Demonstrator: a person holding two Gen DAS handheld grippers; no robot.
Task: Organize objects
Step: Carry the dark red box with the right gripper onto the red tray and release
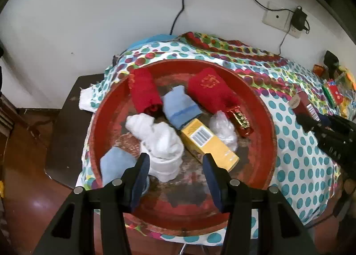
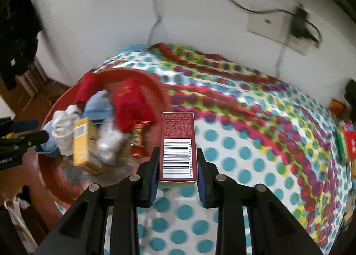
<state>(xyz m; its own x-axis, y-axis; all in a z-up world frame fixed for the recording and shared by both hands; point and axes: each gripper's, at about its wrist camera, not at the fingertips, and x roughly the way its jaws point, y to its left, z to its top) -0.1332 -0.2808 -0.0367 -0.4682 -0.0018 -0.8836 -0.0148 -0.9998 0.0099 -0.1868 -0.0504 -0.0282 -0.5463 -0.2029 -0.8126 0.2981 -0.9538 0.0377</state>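
Maroon box [image 2: 178, 147] clamped by right gripper [image 2: 178, 179]; its label probably illegible.

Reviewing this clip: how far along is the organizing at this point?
Well underway. Already in the red tray: two red towels, blue cloths, white socks, a yellow box, a plastic bag and a red-gold candy. In hand: the right gripper clamps a dark red box above the dotted cloth. The left gripper hangs open over the tray. Left: small packets at the cloth's far edge.
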